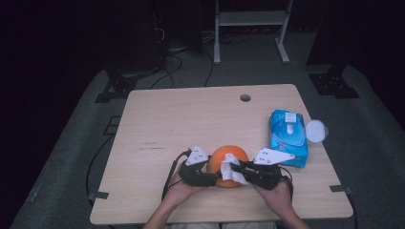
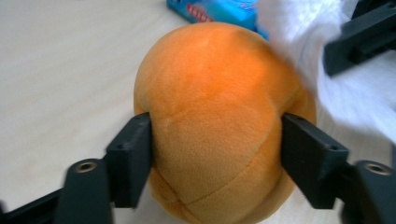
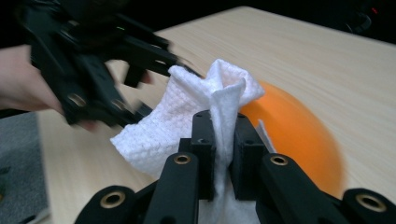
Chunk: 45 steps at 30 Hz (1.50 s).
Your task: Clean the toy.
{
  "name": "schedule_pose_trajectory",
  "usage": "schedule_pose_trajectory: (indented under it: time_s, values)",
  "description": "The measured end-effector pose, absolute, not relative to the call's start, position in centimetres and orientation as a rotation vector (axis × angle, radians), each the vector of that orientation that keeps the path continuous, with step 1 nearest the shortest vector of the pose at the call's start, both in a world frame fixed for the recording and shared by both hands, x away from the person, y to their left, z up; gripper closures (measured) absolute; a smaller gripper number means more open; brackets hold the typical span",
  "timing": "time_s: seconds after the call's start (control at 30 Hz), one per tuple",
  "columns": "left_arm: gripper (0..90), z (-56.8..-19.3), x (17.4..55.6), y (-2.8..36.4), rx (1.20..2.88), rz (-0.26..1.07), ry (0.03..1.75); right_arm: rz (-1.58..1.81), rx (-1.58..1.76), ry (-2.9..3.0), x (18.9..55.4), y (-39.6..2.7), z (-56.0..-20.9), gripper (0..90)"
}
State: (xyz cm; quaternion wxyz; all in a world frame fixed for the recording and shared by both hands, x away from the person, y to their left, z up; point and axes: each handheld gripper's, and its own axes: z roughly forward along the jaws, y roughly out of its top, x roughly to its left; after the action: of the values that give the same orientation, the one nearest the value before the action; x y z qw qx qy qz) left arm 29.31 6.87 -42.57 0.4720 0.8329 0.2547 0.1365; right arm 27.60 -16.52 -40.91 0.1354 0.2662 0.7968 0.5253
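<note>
My left gripper (image 2: 217, 158) has its two black jaws pressed against the sides of a round orange plush ball (image 2: 219, 116), gripping it where it sits on the pale wooden table (image 1: 191, 119) near the front edge. My right gripper (image 3: 223, 154) is clamped tight on a folded white textured wipe (image 3: 205, 107), which lies against the ball's upper side. Just to the right rests a blue soft pack of wipes (image 1: 288, 137); its red lettering is too blurred for me to read. A white round lid (image 1: 316, 130) sits beside it, at the table's right edge. Both my hands come in low, and the grippers face each other across the ball.
</note>
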Motion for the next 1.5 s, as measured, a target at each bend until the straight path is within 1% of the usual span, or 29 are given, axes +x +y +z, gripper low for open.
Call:
schedule_pose_trajectory:
  time_s: [0.1,0.2,0.3,0.37,0.43,0.47,0.5,0.53,0.6,0.63,0.7,0.77,0.83,0.97,1.0,1.07,1.1,1.13,1.17,1.23,1.3,1.37,1.47,1.5]
  values:
    - [34.5,-42.1,28.2,6.0,2.085,0.406,0.517,1.511,0.710,2.290,27.4,-15.7,-40.2,80.8]
    - [33.0,-42.0,28.2,6.0,2.068,0.377,0.501,1.531,0.772,2.267,28.0,-17.0,-40.2,80.8]
    - [21.9,-42.1,28.7,6.3,2.032,0.319,0.542,1.504,0.837,2.266,28.4,-18.6,-40.8,80.9]
    - [15.2,-42.2,29.4,6.6,2.009,0.253,0.630,1.520,0.881,2.269,28.6,-19.4,-41.3,81.0]
    - [14.0,-42.7,30.1,6.9,1.983,0.153,0.708,1.519,0.895,2.269,28.6,-19.6,-41.2,81.0]
    - [14.2,-42.9,30.4,7.0,1.978,0.112,0.729,1.512,0.885,2.268,28.5,-19.5,-41.2,81.0]
    - [17.7,-43.1,30.4,6.9,1.979,0.092,0.716,1.511,0.877,2.265,28.4,-19.4,-41.2,81.1]
    - [23.2,-43.1,30.0,6.8,1.994,0.128,0.697,1.514,0.870,2.265,28.3,-19.1,-41.1,81.2]
    - [30.3,-42.7,29.5,6.6,2.015,0.206,0.636,1.507,0.805,2.264,27.6,-18.1,-40.5,81.1]
    - [32.9,-42.5,29.2,6.4,2.025,0.234,0.606,1.533,0.771,2.270,27.2,-17.6,-40.2,81.1]
    - [34.7,-42.3,28.5,5.7,2.067,0.304,0.529,1.542,0.703,2.297,26.8,-16.3,-39.8,81.0]
    - [34.9,-42.3,27.9,5.3,2.111,0.362,0.480,1.528,0.672,2.314,26.6,-15.4,-39.9,80.9]
    - [35.6,-42.4,27.9,5.4,2.112,0.358,0.476,1.524,0.686,2.310,26.7,-15.5,-40.1,81.0]
    - [34.0,-42.5,28.1,5.6,2.097,0.333,0.486,1.517,0.785,2.237,27.4,-17.7,-39.6,81.1]
    - [30.5,-42.5,28.2,5.7,2.084,0.301,0.503,1.510,0.811,2.222,27.7,-18.4,-39.6,81.1]
    - [20.8,-42.5,28.8,5.8,2.038,0.170,0.545,1.516,0.842,2.214,27.8,-19.1,-39.8,81.1]
    - [18.2,-42.5,29.1,5.7,2.017,0.121,0.587,1.515,0.842,2.222,27.6,-18.9,-39.9,81.1]
    - [18.2,-42.5,29.1,5.6,2.020,0.131,0.600,1.535,0.819,2.243,27.4,-18.4,-39.9,81.1]
    - [19.6,-42.6,29.0,5.6,2.034,0.156,0.587,1.555,0.779,2.268,27.1,-17.7,-39.9,81.1]
    - [27.3,-42.6,28.7,5.6,2.041,0.208,0.584,1.547,0.714,2.308,26.6,-16.4,-40.1,81.0]
    - [32.4,-42.5,28.5,5.7,2.048,0.255,0.567,1.509,0.684,2.309,26.5,-15.8,-39.9,81.1]
    - [34.7,-42.3,28.4,5.8,2.060,0.283,0.550,1.532,0.746,2.269,27.2,-17.0,-39.6,81.1]
    - [35.4,-42.2,28.4,6.1,2.074,0.325,0.535,1.518,0.847,2.205,28.1,-19.3,-39.7,81.3]
    - [35.5,-42.1,28.4,6.2,2.074,0.357,0.529,1.512,0.866,2.194,28.3,-19.8,-39.8,81.4]
